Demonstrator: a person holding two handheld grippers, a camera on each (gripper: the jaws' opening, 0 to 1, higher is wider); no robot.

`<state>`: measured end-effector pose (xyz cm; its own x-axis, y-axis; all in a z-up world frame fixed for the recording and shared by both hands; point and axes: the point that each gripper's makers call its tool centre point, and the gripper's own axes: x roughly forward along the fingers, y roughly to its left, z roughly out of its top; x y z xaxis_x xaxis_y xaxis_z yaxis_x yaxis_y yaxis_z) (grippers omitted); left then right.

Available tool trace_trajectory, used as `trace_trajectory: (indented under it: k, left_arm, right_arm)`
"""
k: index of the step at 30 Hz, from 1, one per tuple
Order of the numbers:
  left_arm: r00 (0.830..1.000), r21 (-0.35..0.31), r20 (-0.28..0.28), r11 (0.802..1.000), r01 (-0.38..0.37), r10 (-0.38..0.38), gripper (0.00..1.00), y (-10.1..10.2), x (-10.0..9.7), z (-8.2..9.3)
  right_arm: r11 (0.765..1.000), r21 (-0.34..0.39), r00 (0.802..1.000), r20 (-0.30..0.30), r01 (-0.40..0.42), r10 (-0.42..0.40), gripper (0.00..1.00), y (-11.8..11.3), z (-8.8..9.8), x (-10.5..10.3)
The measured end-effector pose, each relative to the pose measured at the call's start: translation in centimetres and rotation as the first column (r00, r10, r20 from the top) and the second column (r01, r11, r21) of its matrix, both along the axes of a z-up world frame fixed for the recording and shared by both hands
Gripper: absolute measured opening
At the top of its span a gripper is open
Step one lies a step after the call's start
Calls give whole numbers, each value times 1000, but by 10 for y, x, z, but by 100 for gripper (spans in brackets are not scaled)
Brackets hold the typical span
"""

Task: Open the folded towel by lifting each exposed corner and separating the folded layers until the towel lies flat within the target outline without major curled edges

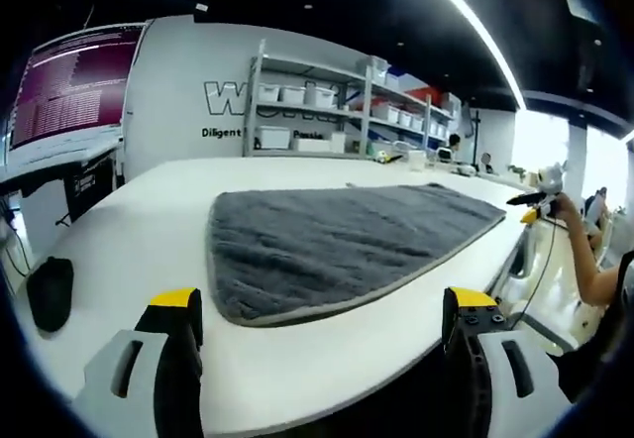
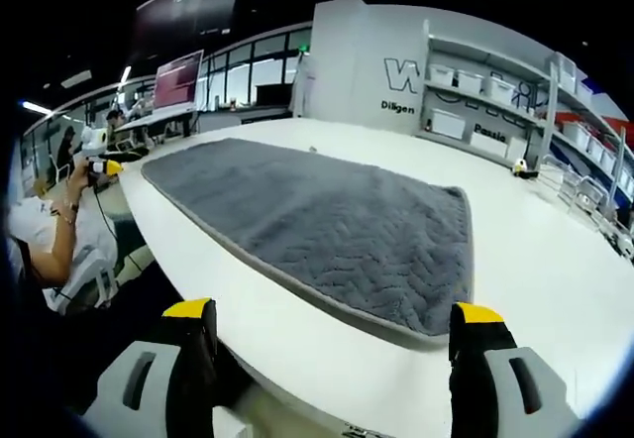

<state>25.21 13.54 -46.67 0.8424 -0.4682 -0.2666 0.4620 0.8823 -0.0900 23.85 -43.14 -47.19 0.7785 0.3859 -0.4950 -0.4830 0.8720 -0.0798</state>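
Grey plush towel (image 1: 342,245) spread on white table (image 1: 129,250), near front edge; same towel (image 2: 327,225) seen from the other end in right gripper view. Looks already opened out, edges mostly flat, no obvious curl; target outline not visible. Left gripper (image 1: 322,309) jaws wide apart, holding nothing, hovering short of near corner. Right gripper (image 2: 332,324) likewise spread, empty, near its corner. Likely soft, limp, light, some drag on tabletop; will sag if lifted. Best pinched at hemmed corners, through the stitched border, not mid-pile.
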Motion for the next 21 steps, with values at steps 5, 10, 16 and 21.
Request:
trace_trajectory:
  k: [5,10,16,21]
  left_arm:
    - [999,48,-45,999,19,-17,99,0,-5,-11]
    - [998,47,-35,997,59,-57,99,-7,-11,-9]
    - [997,73,-52,996,59,-55,99,-6,-13,-15]
    - [997,71,-45,995,69,-66,99,-7,-16,-12]
  right_arm:
    - [999,-4,999,12,34,-34,99,-8,3,-4]
    - [999,-11,1000,1,31,-31,99,-8,-8,-14]
    - [994,-26,994,36,105,-104,99,-20,-13,-12]
    - [992,7,989,70,128,-128,99,-24,-15,-11]
